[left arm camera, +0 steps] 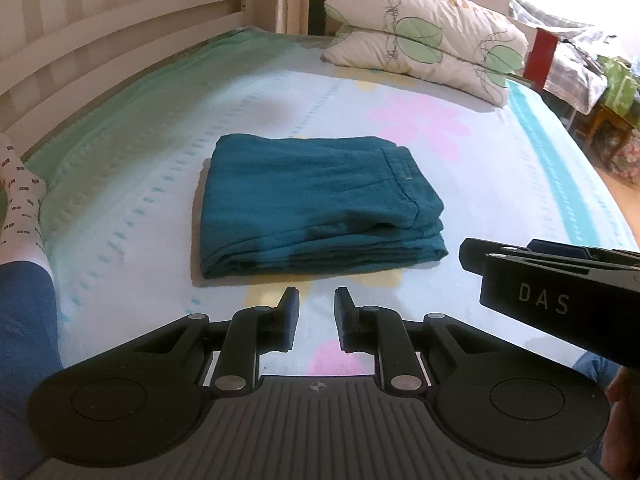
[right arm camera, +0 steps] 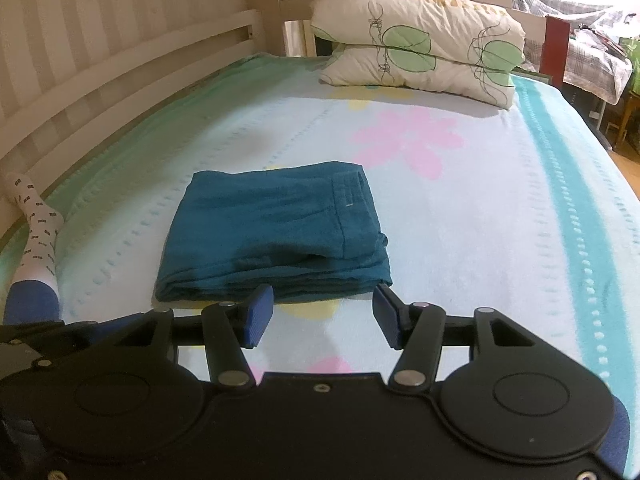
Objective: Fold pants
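Sock: a white sock with dark dots [left arm camera: 20, 196] lies at the bed's left edge, by the pale wooden rail [left arm camera: 120, 36].
Pants: I see the teal fabric pants [left arm camera: 316, 204], folded into a flat rectangular stack, mid-bed on the pale floral blanket [left arm camera: 500, 168].
Left gripper [left arm camera: 316, 316]: released, jaws slightly parted, empty, just short of the stack.
Right gripper [right arm camera: 323, 316]: released, jaws wide, holding nothing.
Pillows: two cream leaf-print pillows [right arm camera: 420, 44], stacked at the far right corner.
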A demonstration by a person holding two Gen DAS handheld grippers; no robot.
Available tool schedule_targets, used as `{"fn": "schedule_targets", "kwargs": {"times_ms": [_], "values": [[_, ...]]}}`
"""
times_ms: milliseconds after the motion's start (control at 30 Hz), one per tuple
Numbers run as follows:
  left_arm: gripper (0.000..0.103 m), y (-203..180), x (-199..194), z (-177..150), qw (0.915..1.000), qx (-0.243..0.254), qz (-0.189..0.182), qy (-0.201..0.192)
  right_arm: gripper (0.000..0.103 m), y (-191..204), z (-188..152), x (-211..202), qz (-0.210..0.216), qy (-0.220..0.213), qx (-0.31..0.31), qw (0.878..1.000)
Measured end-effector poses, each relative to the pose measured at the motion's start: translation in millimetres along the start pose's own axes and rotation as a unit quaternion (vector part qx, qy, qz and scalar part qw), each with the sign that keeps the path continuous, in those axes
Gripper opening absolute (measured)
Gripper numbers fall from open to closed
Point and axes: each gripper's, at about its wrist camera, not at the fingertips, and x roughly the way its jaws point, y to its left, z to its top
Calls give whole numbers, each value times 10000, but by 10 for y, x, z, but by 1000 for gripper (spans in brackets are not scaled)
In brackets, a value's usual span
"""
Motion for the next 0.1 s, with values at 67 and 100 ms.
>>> {"fn": "schedule_targets", "kwargs": {"times_ms": [67,100], "values": [[19,-9,0,-6,10000,4,2,-23,61,0,-2,7,0,17,6,10000],[19,-23,1,-9,10000,4,13,-17,61,-4,-5,8,0,21,7,10000]]}}
